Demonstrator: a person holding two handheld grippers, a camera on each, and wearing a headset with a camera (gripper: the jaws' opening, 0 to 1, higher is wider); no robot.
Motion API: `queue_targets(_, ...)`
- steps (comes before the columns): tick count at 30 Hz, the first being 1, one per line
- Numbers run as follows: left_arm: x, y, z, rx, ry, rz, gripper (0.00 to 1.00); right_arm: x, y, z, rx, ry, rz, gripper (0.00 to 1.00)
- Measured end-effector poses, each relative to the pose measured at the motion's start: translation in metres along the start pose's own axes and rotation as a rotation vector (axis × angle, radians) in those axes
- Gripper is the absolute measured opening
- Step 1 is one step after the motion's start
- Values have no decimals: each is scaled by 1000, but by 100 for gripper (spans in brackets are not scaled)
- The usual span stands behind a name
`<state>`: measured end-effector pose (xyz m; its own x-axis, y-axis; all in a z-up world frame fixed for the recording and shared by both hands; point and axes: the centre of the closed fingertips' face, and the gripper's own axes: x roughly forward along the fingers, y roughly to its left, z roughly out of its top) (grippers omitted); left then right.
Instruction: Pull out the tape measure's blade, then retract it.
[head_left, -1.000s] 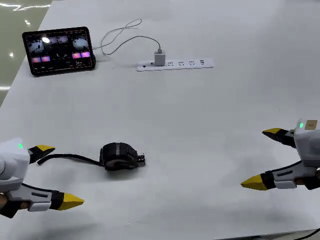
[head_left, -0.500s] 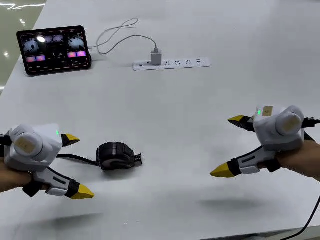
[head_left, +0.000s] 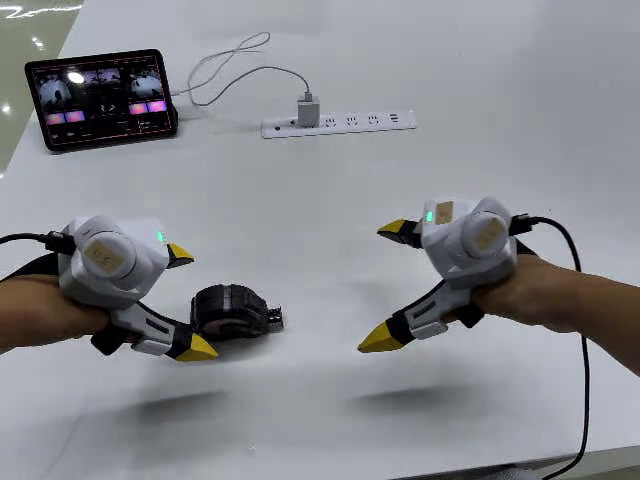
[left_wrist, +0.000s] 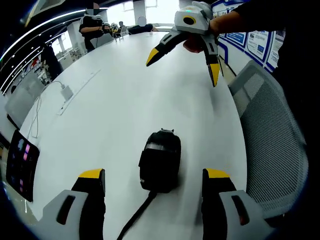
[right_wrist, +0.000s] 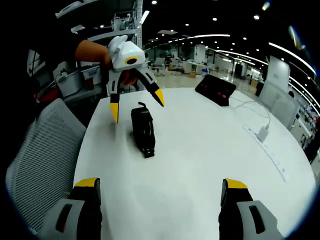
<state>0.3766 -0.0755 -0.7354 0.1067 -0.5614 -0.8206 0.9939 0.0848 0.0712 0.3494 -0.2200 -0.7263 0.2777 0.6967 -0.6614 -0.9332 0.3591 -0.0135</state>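
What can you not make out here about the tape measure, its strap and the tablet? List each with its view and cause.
- Tape measure blade hook: head view, too small.
- Strap: head view, hidden behind the left tool; left gripper view, cut by the bottom edge.
- Tablet screen: head view, too small to read.

White table (head_left: 330, 215): tape measure (head_left: 232, 310), tablet (head_left: 100, 97), power strip (head_left: 340, 122).

The tape measure (head_left: 235, 311) lies on the table (head_left: 330, 200) just ahead of my left gripper (head_left: 190, 300), in line with the gap between its spread jaws. My right gripper (head_left: 383, 285) hangs apart to its right, pointing back at it. Behind them the tablet (head_left: 100, 98) sits far left, the power strip (head_left: 340, 122) to its right.
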Motion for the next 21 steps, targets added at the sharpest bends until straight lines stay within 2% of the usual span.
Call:
queue_targets(3, 9, -8, -5, 21, 50, -37, 72, 12, 6, 4, -35, 13, 26, 99)
queue_targets(6, 16, -10, -9, 40, 90, -48, 66, 23, 8, 5, -43, 25, 44, 99)
queue_targets(10, 22, -8, -3, 43, 90, -42, 60, 37, 12, 10, -48, 33, 70, 99)
queue_targets(13, 24, -6, -5, 89, 127, -48, 47, 46, 12, 12, -49, 41, 79, 99)
queue_targets(16, 27, -6, -5, 73, 146, -60, 33, 54, 11, 15, -44, 41, 83, 99)
queue_targets(19, 29, -5, -8, 86, 152, -58, 33, 60, 14, 18, -41, 41, 93, 99)
queue_targets(21, 30, -4, -8, 101, 130, -62, 32, 63, 16, 20, -48, 45, 100, 99)
